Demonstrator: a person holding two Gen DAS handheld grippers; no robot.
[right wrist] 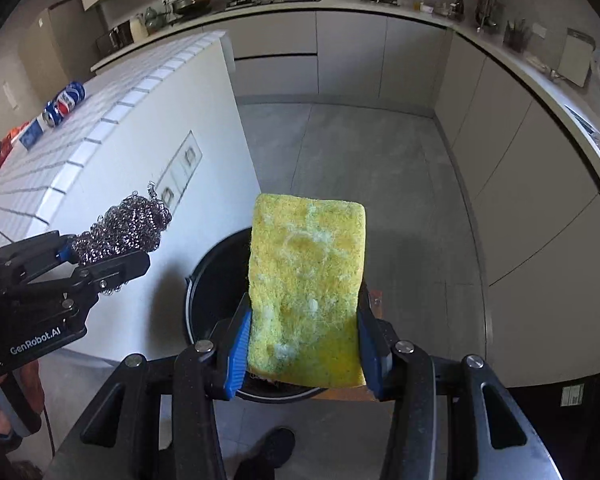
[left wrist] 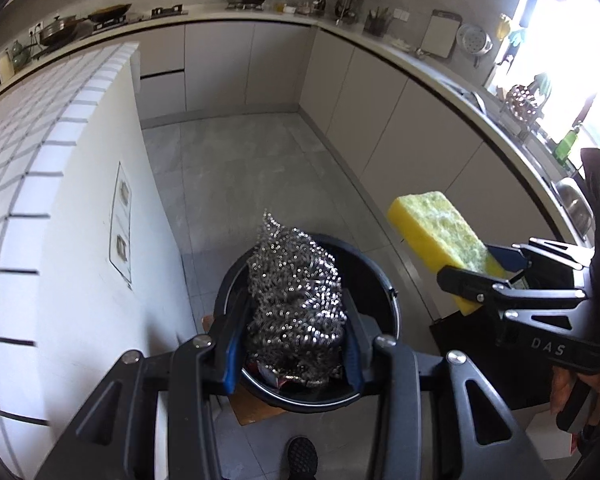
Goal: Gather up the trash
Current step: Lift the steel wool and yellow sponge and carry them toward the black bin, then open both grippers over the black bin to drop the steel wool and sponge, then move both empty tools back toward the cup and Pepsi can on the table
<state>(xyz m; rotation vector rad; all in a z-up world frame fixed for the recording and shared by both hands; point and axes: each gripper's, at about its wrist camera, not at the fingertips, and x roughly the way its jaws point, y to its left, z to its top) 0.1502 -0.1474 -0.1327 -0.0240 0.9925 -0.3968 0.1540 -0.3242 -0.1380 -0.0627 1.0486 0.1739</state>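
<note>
The left gripper (left wrist: 295,300) is clamped on a steel wool scourer (left wrist: 295,292), held directly above a black bin (left wrist: 384,304) on the floor. At three o'clock, the right gripper (right wrist: 304,312) is clamped on a yellow sponge (right wrist: 308,280) above the bin's rim. Farther off at ten o'clock, cans (right wrist: 65,104) lie on the tiled counter (right wrist: 111,120).

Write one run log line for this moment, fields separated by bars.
left gripper: shut on steel wool above black bin | right gripper: shut on yellow sponge | nothing released yet
</note>
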